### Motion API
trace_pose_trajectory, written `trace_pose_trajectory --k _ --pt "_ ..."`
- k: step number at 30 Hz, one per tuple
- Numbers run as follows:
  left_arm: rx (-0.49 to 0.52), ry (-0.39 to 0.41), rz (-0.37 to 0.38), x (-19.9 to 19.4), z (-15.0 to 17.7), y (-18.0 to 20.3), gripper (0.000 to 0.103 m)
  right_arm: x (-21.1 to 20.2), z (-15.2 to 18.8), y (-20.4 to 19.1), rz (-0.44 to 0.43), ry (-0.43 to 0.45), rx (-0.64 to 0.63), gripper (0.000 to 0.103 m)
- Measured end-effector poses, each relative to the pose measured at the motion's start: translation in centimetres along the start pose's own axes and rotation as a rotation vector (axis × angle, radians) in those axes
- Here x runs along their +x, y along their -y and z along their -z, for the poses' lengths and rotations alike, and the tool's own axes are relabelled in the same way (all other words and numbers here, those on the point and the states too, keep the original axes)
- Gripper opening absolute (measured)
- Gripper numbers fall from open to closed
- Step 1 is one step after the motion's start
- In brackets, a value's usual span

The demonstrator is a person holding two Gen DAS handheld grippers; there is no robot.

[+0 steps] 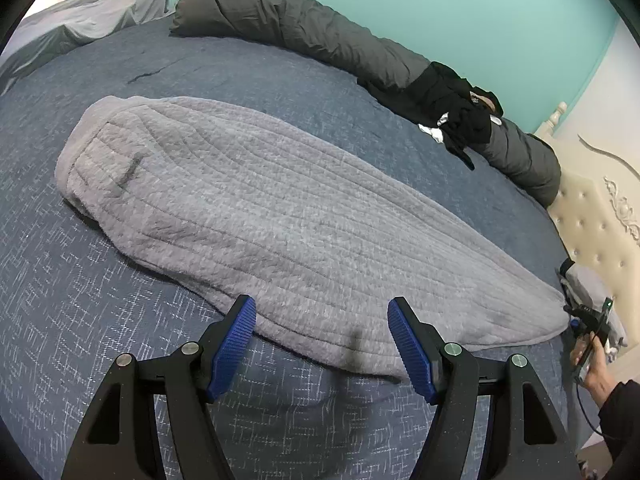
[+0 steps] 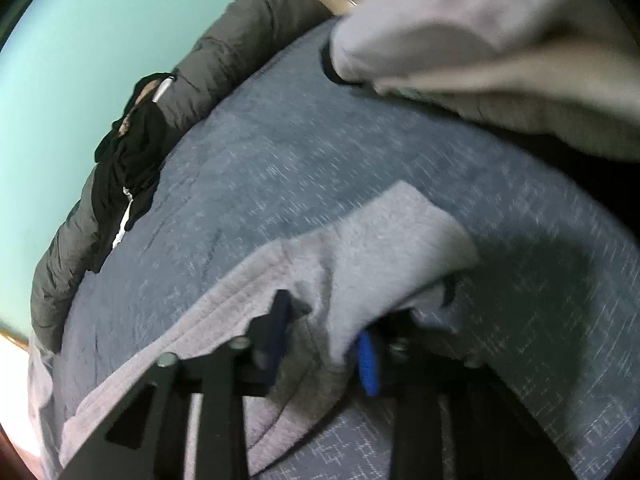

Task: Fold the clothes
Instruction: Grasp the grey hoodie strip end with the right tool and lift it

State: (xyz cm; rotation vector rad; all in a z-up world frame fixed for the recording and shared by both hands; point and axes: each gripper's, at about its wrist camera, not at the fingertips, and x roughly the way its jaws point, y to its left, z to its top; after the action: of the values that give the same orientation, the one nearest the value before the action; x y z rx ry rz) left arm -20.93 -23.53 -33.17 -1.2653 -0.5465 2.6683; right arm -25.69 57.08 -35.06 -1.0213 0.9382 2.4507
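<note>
Grey ribbed fleece garment [image 1: 288,216] lies spread long and flat on the blue woven bedspread [image 1: 80,320], already narrowed into one long strip by the look of it, so I'd judge the lengthwise fold done and the crosswise folds still to go. Left end of the strip, a rounded hem or hood, sits untouched far left. Left claw [image 1: 322,346] hovers at the near edge of the garment, jaws wide apart, blue ribbed pads [image 1: 234,350] either side of the hem, nothing gripped. Behind it along the teal wall: long dark grey rolled duvet [image 1: 320,40] with a bundle of black clothes [image 1: 456,108] on top, presumably still waiting. Far right: right claw [image 2: 320,344] is narrowed onto the garment's right-end corner, with fleece bunched between the jaws and the flap draped over them; right-wrist view is blurred, but it reads as a grip. Pale cream-white garment [image 2: 480,32] lies at the upper right of that view, not folded as far as I can tell. Next, likely: left claw takes the near hem, then both carry the end over.
</note>
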Motion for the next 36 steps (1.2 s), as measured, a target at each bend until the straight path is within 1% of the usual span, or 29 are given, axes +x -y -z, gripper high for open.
trace_pose_trajectory --k 4,8,11,13,17,19,22,26,29,33,36 --pt "0.004 0.0 0.004 0.1 0.0 0.2 0.072 -2.1 -1.7 -2.2 -0.02 0.048 -0.065 0.017" --pt "0.009 0.005 0.009 -0.3 0.0 0.3 0.072 -5.0 -4.9 -5.2 -0.063 0.106 -0.132 0.016" --pt "0.005 0.011 0.01 -0.7 0.0 0.1 0.072 -6.8 -7.4 -7.2 -0.068 0.137 -0.164 0.016" --pt "-0.001 0.018 0.01 -1.0 -0.1 -0.2 0.072 -7.6 -8.7 -8.2 -0.056 0.146 -0.185 0.016" --pt "-0.006 0.024 0.015 -1.4 -0.1 -0.6 0.072 -7.8 -10.1 -9.3 -0.008 0.13 -0.217 0.016" --pt "-0.007 0.028 0.014 -1.7 -0.1 -0.9 0.072 -8.2 -10.8 -9.5 0.012 0.137 -0.233 0.015" --pt "-0.009 0.031 0.012 -2.0 0.0 -1.2 0.072 -9.1 -11.8 -9.2 0.039 0.16 -0.215 0.015" --pt "-0.011 0.029 0.014 -2.0 0.0 -1.3 0.072 -9.3 -11.3 -11.4 0.033 0.148 -0.286 0.016" --pt "-0.01 0.029 0.017 -2.1 0.0 -1.2 0.072 -8.7 -9.7 -14.5 0.025 0.13 -0.359 0.016" --pt "-0.019 0.037 0.016 -2.6 -0.1 -1.7 0.072 -8.8 -7.2 -19.1 -0.003 0.124 -0.43 0.016" --pt "-0.027 0.039 0.017 -2.9 -0.1 -2.0 0.072 -8.8 -5.2 -23.1 -0.027 0.112 -0.491 0.016"
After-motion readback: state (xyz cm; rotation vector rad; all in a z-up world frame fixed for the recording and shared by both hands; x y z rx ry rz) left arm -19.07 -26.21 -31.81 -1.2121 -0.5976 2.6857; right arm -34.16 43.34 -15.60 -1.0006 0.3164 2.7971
